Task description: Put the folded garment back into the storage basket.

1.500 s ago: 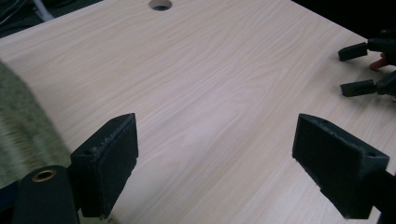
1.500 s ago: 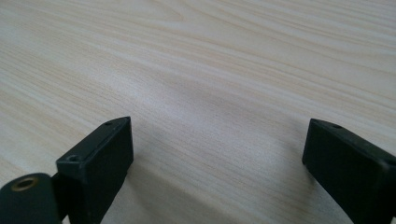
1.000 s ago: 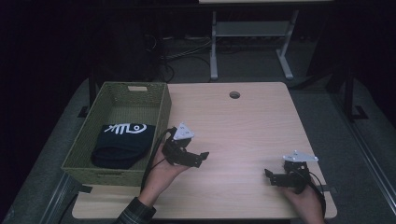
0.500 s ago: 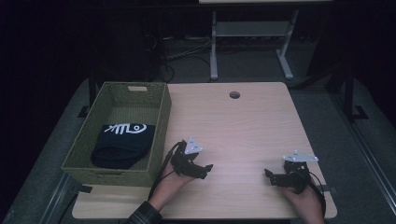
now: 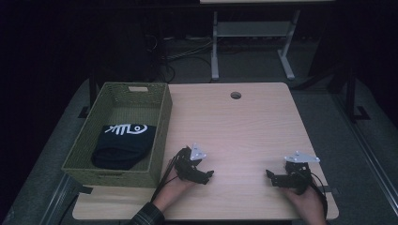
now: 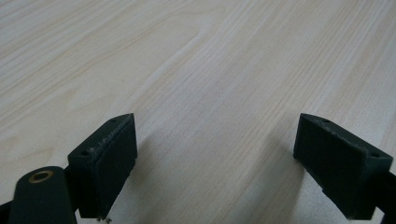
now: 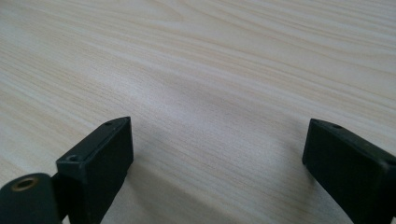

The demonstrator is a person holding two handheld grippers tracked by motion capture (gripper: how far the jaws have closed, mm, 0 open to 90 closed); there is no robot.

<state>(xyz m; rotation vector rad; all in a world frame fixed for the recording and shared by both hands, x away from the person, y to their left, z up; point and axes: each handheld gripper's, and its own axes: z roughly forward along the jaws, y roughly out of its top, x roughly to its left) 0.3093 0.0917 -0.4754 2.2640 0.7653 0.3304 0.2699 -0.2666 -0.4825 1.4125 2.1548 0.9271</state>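
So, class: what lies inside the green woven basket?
Inside the basket lies a folded black garment with a white print on top. Whatever is under it is covered; beyond it the basket's floor shows bare.

A pale wooden surface (image 5: 244, 131) with a round cable hole (image 5: 235, 95) near its far edge. Beyond it, on the dim floor, stands a grey metal frame (image 5: 253, 37) with a low shelf, and dark cables (image 5: 183, 51) lie tangled to its left. Grey floor mats (image 5: 338, 122) border the surface's sides.
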